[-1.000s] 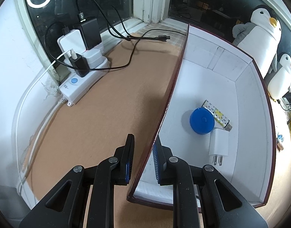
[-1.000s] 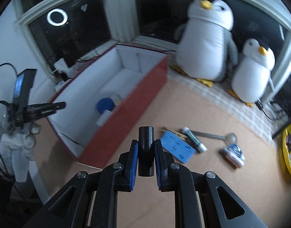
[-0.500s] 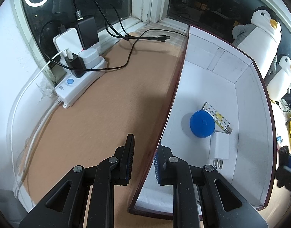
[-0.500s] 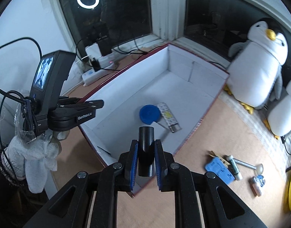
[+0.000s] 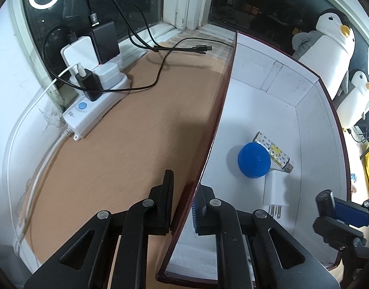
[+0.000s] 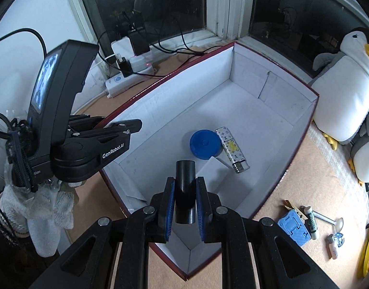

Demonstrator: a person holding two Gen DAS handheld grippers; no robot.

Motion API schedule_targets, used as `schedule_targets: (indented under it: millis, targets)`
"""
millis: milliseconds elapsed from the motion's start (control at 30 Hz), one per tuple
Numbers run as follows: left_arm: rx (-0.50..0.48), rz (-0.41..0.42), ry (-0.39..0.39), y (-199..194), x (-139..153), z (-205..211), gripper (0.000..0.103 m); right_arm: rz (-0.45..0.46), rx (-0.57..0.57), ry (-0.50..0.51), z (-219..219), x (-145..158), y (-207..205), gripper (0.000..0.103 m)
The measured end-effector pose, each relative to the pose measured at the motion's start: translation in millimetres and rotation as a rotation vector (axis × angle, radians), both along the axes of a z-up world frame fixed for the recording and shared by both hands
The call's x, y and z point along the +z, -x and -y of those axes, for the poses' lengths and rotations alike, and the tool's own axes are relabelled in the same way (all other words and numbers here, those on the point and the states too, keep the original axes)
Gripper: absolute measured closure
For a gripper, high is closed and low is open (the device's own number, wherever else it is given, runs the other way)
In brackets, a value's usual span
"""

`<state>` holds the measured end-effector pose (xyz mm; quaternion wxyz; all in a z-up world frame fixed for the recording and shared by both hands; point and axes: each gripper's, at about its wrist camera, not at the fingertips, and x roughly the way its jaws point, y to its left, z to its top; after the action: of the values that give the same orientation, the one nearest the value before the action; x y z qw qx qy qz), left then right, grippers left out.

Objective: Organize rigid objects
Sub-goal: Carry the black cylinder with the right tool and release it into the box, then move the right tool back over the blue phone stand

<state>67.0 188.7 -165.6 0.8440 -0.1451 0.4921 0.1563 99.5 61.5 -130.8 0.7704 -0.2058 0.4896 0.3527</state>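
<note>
Right wrist, box [image 6: 302,144] interior half bare

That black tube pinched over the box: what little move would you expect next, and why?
Probably a short lowering, then opening. The right hand-held gripper holds the black tube above the box, over bare floor near the blue lid, lighter and white charger. The left hand-held gripper pinches the box wall, steadying it.
</note>
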Motion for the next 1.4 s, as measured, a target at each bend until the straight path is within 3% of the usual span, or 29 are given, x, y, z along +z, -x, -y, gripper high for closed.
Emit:
schedule_targets:
  millis: [567, 633, 700, 767, 1133, 1400]
  targets:
    - [-0.003, 0.003, -0.001, 0, -1, 0, 0.092, -0.010, -0.002, 0.022, -12, -12, -2, 0.087]
    - [-0.002, 0.002, 0.000, 0, -1, 0, 0.092, -0.006, -0.002, 0.017, -12, -12, -1, 0.080]
    - [-0.002, 0.002, 0.001, 0, -1, -1, 0.092, 0.003, -0.001, 0.012, -12, -10, 0, 0.063]
    - [-0.001, 0.002, 0.000, 0, -1, -1, 0.092, 0.013, -0.002, 0.006, -11, -8, 1, 0.058]
    - [-0.003, -0.004, -0.008, -2, -1, -1, 0.091, 0.033, -0.056, -0.062, 15, 15, 0, 0.056]
    - [-0.003, -0.011, -0.011, -2, -1, -1, 0.091, 0.044, -0.149, -0.125, 66, 33, -6, 0.055]
